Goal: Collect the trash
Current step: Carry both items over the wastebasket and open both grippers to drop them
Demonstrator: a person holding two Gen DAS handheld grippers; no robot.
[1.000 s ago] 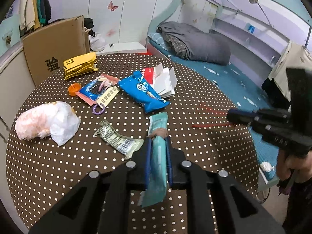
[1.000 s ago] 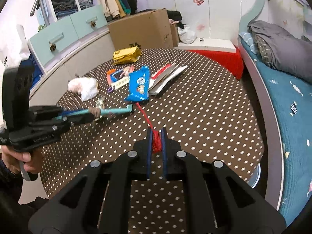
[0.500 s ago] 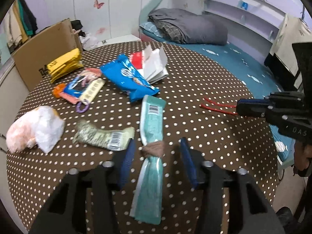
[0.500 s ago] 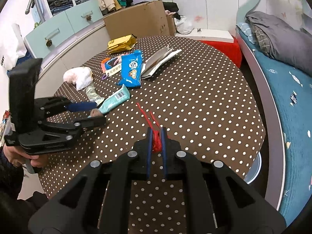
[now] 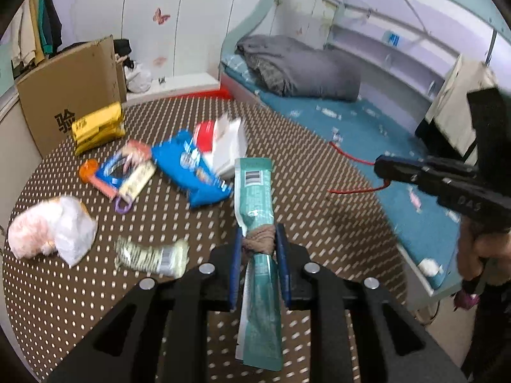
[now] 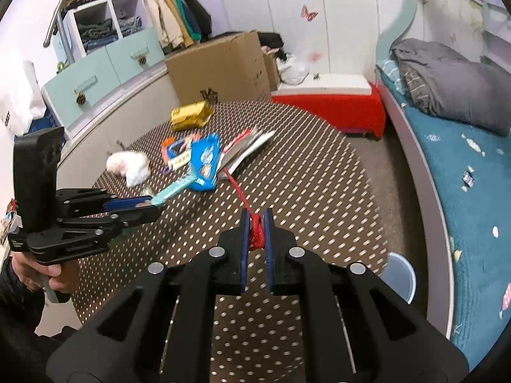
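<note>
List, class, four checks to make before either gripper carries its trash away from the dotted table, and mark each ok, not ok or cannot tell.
1. Left gripper shut on the teal wrapper: ok.
2. Right gripper shut on the red string: ok.
3. Teal wrapper lifted off the dotted table: cannot tell.
4. Red string free of the blue snack bag: cannot tell; its far end lies close beside it.
5. Bin identified: cannot tell; a pale blue container shows beside the table.
</note>
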